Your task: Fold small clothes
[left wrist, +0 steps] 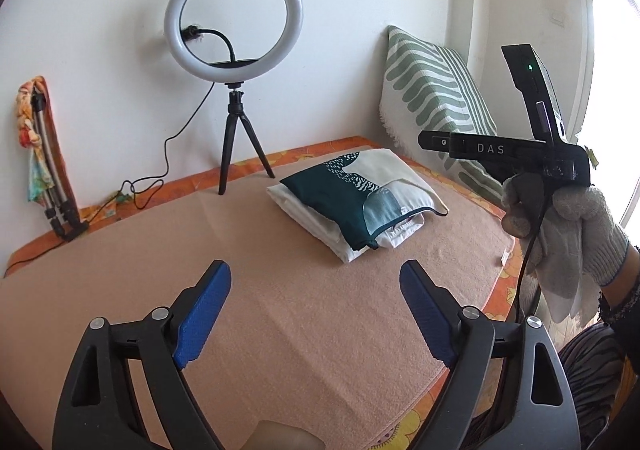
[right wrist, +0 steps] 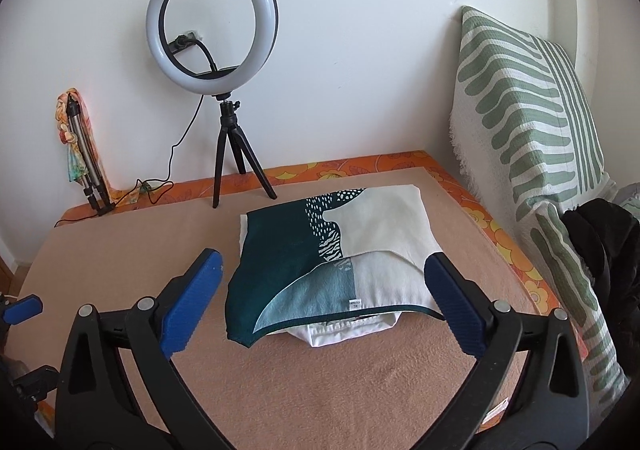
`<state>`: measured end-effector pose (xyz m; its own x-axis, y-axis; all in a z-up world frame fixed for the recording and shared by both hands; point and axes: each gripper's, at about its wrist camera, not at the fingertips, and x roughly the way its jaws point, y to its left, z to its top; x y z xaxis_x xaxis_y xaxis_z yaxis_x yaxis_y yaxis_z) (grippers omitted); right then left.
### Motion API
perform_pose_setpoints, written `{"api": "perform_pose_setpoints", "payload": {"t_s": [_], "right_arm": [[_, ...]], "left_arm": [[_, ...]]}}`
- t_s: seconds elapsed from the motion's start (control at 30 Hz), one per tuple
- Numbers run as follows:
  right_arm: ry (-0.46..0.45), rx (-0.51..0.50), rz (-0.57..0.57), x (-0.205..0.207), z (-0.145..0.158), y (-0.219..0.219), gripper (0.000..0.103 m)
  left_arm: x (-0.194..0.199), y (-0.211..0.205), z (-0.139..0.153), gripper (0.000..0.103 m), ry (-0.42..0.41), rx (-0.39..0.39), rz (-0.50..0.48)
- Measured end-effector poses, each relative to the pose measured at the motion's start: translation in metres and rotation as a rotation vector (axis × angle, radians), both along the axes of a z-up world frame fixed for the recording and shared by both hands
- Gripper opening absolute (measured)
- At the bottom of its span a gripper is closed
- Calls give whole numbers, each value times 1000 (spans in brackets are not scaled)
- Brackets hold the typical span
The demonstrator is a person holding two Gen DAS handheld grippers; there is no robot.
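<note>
A folded teal-and-cream garment (right wrist: 336,262) lies on top of a folded white garment (right wrist: 344,332) on the peach towel (right wrist: 280,390). The stack also shows in the left wrist view (left wrist: 356,198), towards the far right of the towel. My right gripper (right wrist: 320,290) is open and empty, its blue pads level with the near edge of the stack. My left gripper (left wrist: 316,310) is open and empty above bare towel, short of the stack. The right gripper's body (left wrist: 520,154), held in a gloved hand, shows at the right of the left wrist view.
A ring light on a black tripod (right wrist: 228,154) stands at the back of the towel, its cable trailing left. A folded tripod (right wrist: 86,170) leans on the wall at the left. A green-striped pillow (right wrist: 536,154) leans at the right. An orange floral sheet (right wrist: 360,166) borders the towel.
</note>
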<state>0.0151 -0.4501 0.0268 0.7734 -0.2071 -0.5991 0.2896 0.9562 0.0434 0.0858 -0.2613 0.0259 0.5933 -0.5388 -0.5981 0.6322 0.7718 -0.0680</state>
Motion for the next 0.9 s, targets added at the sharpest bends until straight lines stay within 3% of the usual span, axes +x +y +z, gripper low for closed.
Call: {"api": "perform_pose_setpoints", "payload": {"t_s": [0.17,0.27,0.5,0.9], "right_arm": [[13,-42,10,-7,-10,29,103],[0,-40,-4,-10,-15,38,103],[-42,-40,-40,-15,-24,49,103],[-63,24,-97,-5,-46,47,103]], "left_arm": [[-5,7,2,90,-33,25,18],[-4,13,1,101,-42,20,47],[-1,30,-7,102,-108,-43,102],[16,41,-30,102,-65,11,136]]}}
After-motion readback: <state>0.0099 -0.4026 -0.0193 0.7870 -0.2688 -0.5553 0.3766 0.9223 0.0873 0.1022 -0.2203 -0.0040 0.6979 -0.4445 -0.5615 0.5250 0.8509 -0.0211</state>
